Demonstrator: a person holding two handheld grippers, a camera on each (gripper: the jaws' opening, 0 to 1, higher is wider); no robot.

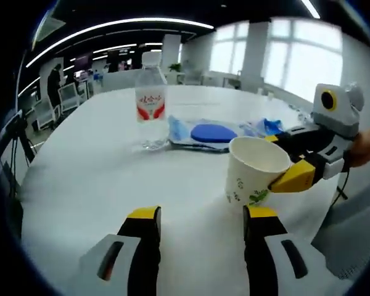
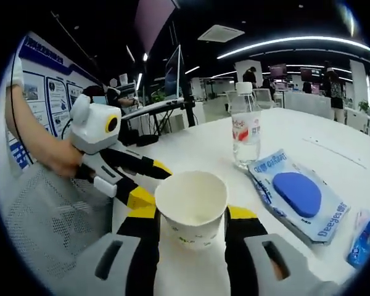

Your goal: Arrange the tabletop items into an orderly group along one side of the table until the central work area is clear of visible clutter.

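Paper cup (image 2: 191,208), white with a small green leaf print low on its wall, stands upright on the white bench (image 2: 308,139) and sits between the yellow-tipped fingers (image 2: 241,214) of the right gripper (image 2: 191,216). In the right gripper view both fingers flank the cup's wall and look pressed against it, pinching it; the cup's open mouth faces up and its inside looks bare. In the left gripper view the same paper cup (image 1: 254,169) is seen with the right gripper (image 1: 290,160) reaching in from the side, one yellow finger at the cup's rim and one lower against its wall, a person's hand (image 1: 365,145) behind it.

The left gripper (image 1: 200,216) hovers short of the cup, its fingers (image 1: 144,214) spread wide with only bare bench between them; the cup stands just beyond the right-hand finger, apart from it. In the right gripper view the left gripper (image 2: 142,185) lies just beside the cup, held by a hand (image 2: 65,163).

Beyond the cup stands a clear plastic water bottle (image 1: 150,105) with a white cap and a red-and-white label whose writing is too small to read. Beside the bottle lies a flat clear packet (image 2: 299,196) holding a blue oval pad; blue lettering runs along its edge, blurred and not surely legible. A smaller blue wrapper (image 2: 364,240) lies farther from the cup, past the packet.
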